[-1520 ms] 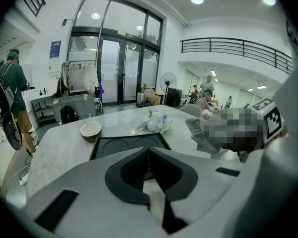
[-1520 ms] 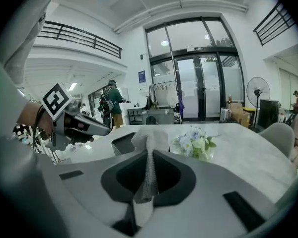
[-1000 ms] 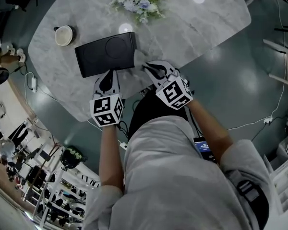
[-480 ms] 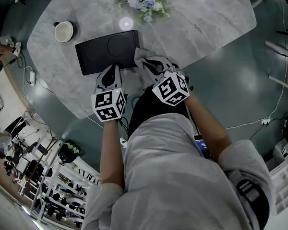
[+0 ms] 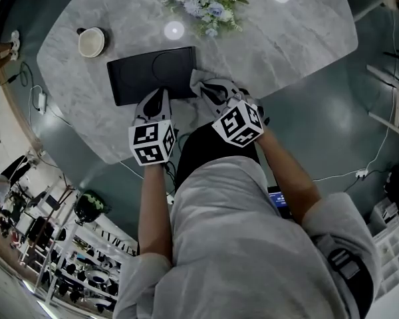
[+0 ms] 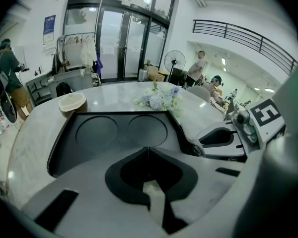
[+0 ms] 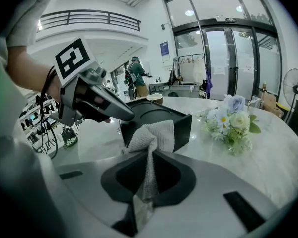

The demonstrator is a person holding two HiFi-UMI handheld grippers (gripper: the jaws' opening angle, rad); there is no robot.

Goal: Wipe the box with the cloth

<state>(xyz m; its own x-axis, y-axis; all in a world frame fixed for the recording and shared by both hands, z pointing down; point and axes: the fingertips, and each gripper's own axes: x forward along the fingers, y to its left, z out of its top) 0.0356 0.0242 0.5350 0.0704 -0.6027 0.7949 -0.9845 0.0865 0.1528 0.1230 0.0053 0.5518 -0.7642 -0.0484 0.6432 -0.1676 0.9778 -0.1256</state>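
Since the right gripper (image 5: 211, 93), clamped on the cloth (image 5: 197, 82), stands at the right end of the box (image 5: 153, 72), whose long axis runs left-right on the surface (image 5: 286, 32), the wipe should run leftward, the left gripper (image 5: 159, 97) being closed and empty at the box's near edge.

black box (image 5: 151, 75), white textured cloth (image 7: 154, 133), grey-veined marble table (image 5: 286, 38), cream cup (image 5: 92, 42), white-and-blue flowers (image 5: 206, 2)

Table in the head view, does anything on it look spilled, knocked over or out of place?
Nothing stands out. The black box lies flat on the table, the cup stands upright beside it, the flowers lie in a neat bunch, and the cloth is pinched in the right gripper at the box's end.
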